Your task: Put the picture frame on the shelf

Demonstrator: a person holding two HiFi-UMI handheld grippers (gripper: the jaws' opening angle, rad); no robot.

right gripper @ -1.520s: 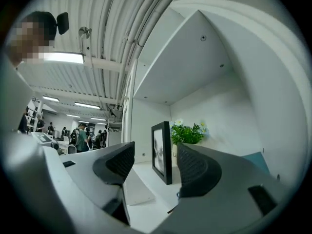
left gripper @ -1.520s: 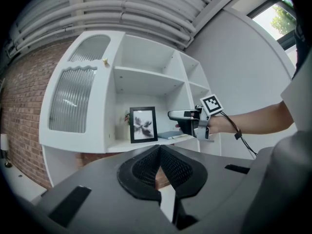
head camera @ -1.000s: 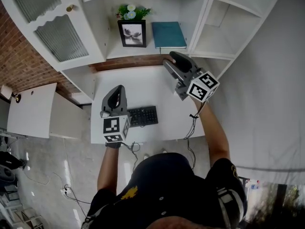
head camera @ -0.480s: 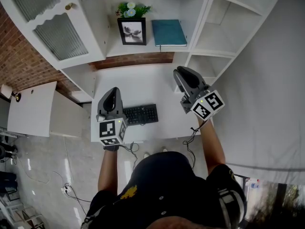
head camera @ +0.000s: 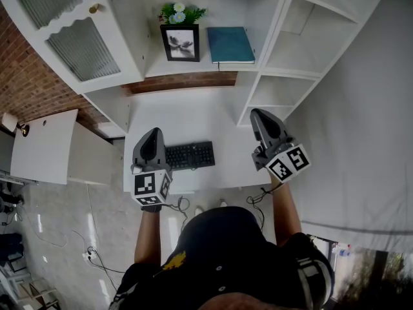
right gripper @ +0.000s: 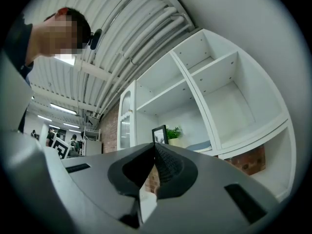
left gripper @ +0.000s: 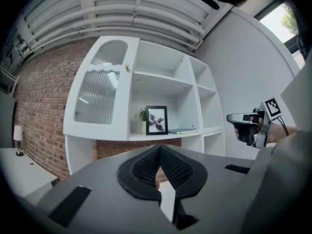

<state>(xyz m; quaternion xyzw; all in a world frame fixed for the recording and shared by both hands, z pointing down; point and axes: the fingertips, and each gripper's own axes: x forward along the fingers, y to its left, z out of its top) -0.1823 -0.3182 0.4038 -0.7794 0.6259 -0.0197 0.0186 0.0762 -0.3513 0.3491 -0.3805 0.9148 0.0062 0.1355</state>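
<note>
White desk [head camera: 200, 118] before brick wall [head camera: 26, 82], picture frame [head camera: 179, 42] on shelf [head camera: 155, 68]; left tool [head camera: 153, 137] clenched empty, right tool [head camera: 263, 118] just clenched, empty.

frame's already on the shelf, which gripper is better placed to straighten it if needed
Left, probably. The left gripper points almost straight at the picture frame; the right gripper, jaws just closed on nothing, sits off to the side and sees it at a slant.
</note>
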